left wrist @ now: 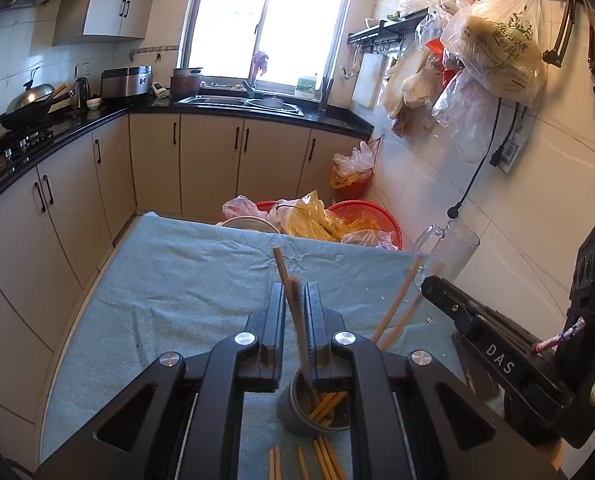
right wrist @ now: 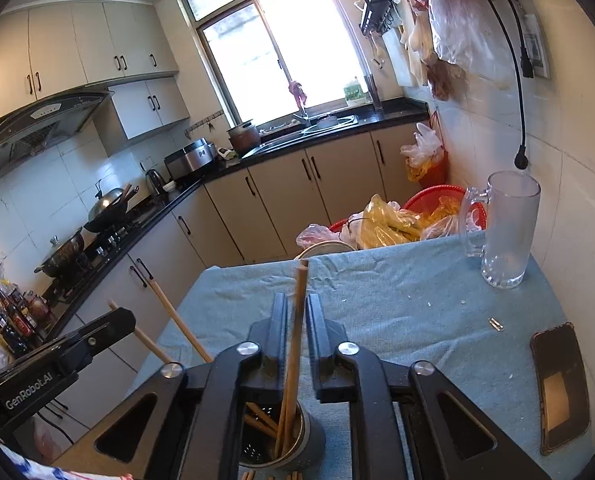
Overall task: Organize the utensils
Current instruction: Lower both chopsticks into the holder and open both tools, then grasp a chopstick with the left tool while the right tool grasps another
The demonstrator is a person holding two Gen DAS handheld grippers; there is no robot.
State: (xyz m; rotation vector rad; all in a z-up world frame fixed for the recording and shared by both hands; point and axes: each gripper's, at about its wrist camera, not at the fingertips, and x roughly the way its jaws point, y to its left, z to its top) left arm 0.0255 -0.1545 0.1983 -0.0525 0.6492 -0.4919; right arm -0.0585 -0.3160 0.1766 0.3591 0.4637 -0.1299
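Note:
A grey metal utensil holder (left wrist: 303, 412) stands on the blue cloth and holds several wooden chopsticks; it also shows in the right wrist view (right wrist: 293, 440). My left gripper (left wrist: 296, 300) is shut on a pair of chopsticks (left wrist: 293, 296) whose lower ends reach into the holder. My right gripper (right wrist: 296, 312) is shut on another pair of chopsticks (right wrist: 299, 320), also standing in the holder. More loose chopsticks (left wrist: 321, 460) lie on the cloth in front of the holder. The right gripper shows at the right of the left view (left wrist: 437, 286).
A clear glass mug (right wrist: 505, 228) stands at the table's far right corner. A phone (right wrist: 559, 388) lies on the cloth at the right. Red baskets with plastic bags (left wrist: 337, 220) sit beyond the table's far edge. Kitchen counters run along the left.

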